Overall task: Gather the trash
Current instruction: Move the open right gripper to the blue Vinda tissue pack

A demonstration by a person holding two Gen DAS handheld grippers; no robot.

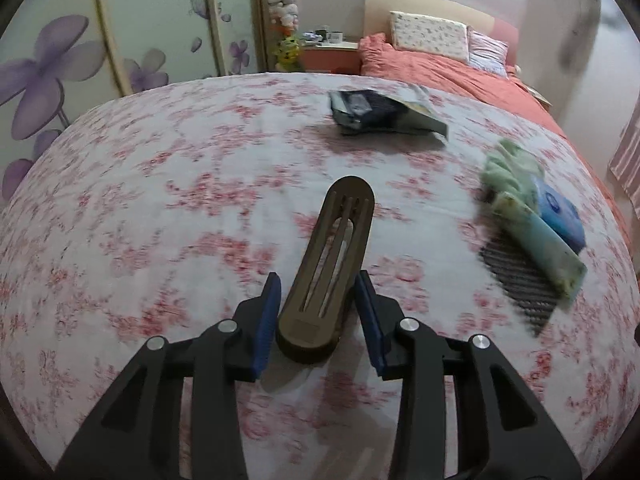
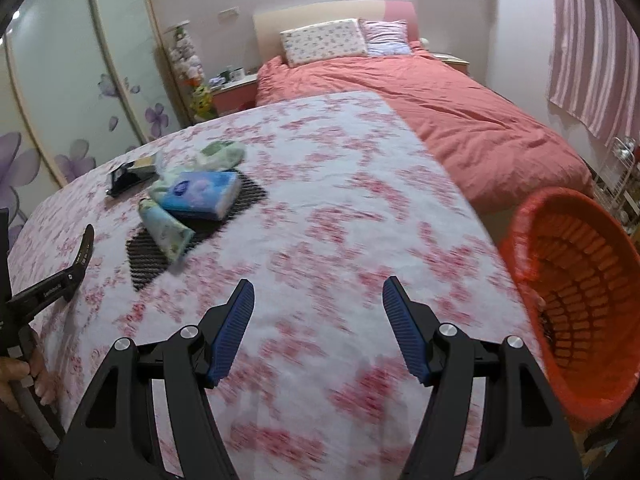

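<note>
Orange basket (image 2: 568,280) stands off the surface's (image 2: 320,200) right edge; contents indistinct. Left gripper (image 1: 316,300) jaws pinch a brown slotted piece (image 1: 332,264). Right gripper (image 2: 318,312) jaws spread, empty.

Left gripper (image 1: 316,284) and right gripper (image 2: 318,292): each has two matte black fingers built from angular linked arms with triangular cut-outs, joined by round silver pivot screws. The inner face of every finger carries a dark blue pad (image 2: 404,326) with fine ridges. In the right wrist view, white lettering, too small to read, marks the left gripper's black arm, and a hand (image 2: 18,376) grips a grey handle (image 2: 34,412) below it.
</note>
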